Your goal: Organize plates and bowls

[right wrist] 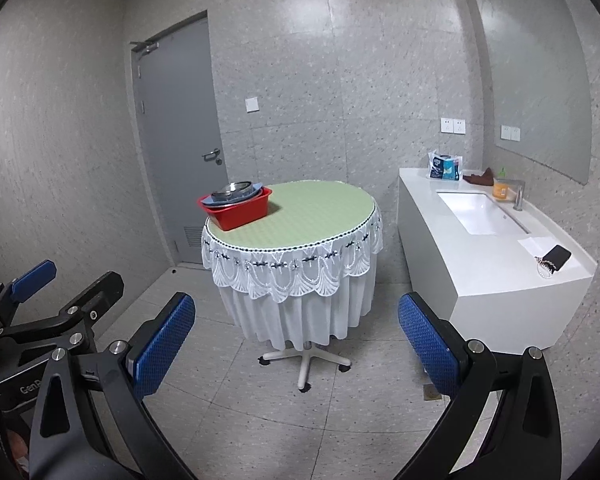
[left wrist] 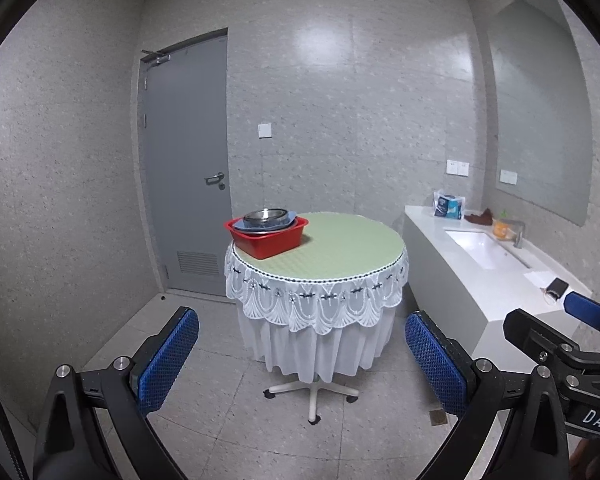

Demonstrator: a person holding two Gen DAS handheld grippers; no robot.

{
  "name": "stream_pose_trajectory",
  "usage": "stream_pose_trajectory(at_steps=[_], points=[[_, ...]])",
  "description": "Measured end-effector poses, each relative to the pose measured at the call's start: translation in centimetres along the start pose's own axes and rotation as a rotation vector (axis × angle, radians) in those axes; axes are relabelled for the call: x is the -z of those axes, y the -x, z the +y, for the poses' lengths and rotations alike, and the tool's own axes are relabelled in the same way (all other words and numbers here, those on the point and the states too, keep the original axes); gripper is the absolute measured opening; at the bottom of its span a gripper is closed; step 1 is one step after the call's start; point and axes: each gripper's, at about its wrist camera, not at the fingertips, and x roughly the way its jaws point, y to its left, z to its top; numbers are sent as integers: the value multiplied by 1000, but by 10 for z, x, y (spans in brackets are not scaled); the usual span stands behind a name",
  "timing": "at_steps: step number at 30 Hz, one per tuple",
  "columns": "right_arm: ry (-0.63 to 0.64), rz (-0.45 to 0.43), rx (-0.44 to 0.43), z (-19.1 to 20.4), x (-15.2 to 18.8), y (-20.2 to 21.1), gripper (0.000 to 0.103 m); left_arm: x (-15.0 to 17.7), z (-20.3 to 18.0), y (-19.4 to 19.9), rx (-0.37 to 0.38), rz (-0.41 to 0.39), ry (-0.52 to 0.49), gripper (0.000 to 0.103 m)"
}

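A red plastic basin (left wrist: 269,236) (right wrist: 238,209) stands on the left part of a round table (left wrist: 340,252) (right wrist: 312,216) with a green top and white lace skirt. In the basin lie a blue plate (left wrist: 276,222) and a steel bowl (left wrist: 266,216) (right wrist: 233,189) stacked on it. My left gripper (left wrist: 302,350) is open and empty, held well back from the table over the floor. My right gripper (right wrist: 296,332) is also open and empty, equally far back. The right gripper's fingers (left wrist: 586,310) show at the right edge of the left wrist view.
A white counter (left wrist: 496,280) (right wrist: 488,248) with a sink (right wrist: 480,212) runs along the right wall, carrying a tissue pack (right wrist: 445,166), an orange bottle (right wrist: 501,188), a faucet and a phone (right wrist: 556,256). A grey door (left wrist: 184,168) is shut behind the table. A floor drain (left wrist: 438,418) lies near the counter.
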Motion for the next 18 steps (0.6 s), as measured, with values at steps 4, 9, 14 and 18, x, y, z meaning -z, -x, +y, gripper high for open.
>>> stream_pose_trajectory(at_steps=[4, 9, 14, 18], points=[[0, -5, 3, 0, 3, 1, 103, -2, 1, 2, -1, -3, -3, 102], [7, -6, 6, -1, 4, 2, 103, -6, -1, -4, 1, -9, -5, 102], [9, -13, 10, -3, 5, 4, 103, -4, -2, -5, 5, -13, -4, 102], [6, -11, 11, -7, 6, 5, 103, -4, -4, -6, 7, -12, -5, 102]])
